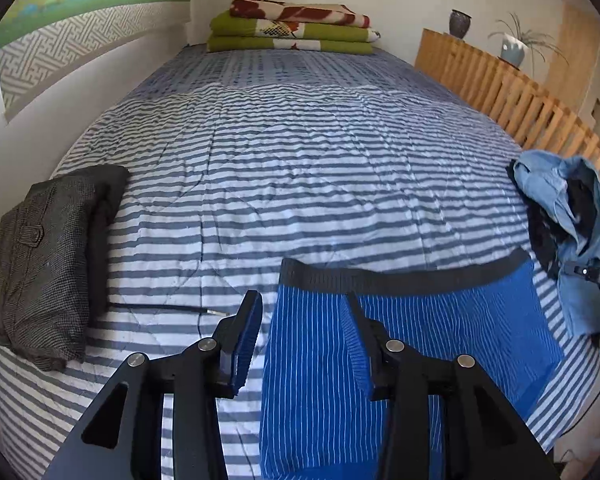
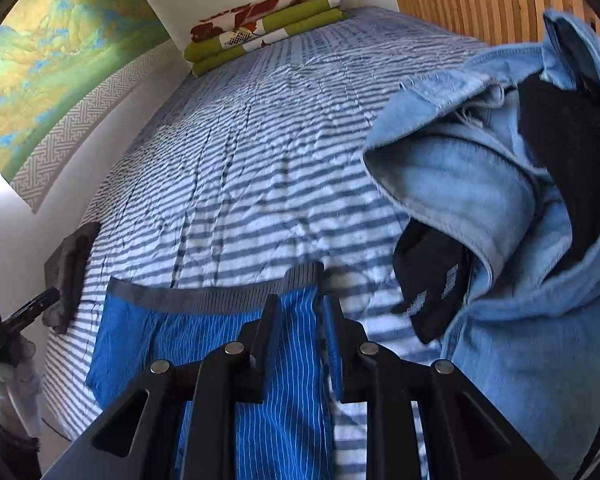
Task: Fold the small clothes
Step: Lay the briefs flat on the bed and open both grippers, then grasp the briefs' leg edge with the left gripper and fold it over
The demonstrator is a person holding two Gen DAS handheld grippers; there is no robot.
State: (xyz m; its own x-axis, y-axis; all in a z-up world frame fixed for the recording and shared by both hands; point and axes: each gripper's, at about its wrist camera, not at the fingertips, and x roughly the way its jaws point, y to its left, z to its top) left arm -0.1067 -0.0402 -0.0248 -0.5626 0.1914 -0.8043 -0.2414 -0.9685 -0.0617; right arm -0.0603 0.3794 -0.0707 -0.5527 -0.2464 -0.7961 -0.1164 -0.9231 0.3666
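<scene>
Blue pin-striped shorts (image 1: 440, 328) with a dark grey waistband lie flat on the striped bed cover (image 1: 300, 168), waistband towards the far end. My left gripper (image 1: 302, 300) hovers open over their left edge; that edge lies below the gap and the right finger stands over the cloth. In the right wrist view the same shorts (image 2: 148, 340) reach under my right gripper (image 2: 300, 300). Its jaws stand a narrow way apart over the right end of the waistband. Blue cloth shows in the gap, and the pads do not press on it.
A folded grey tweed garment (image 1: 48, 264) lies at the bed's left edge beside a thin black cable (image 1: 168, 309). A heap of light blue denim and black clothes (image 2: 500, 200) sits at the right edge. Folded blankets (image 1: 292, 28) lie at the far end, with a wooden slatted rail (image 1: 500, 84) at the right.
</scene>
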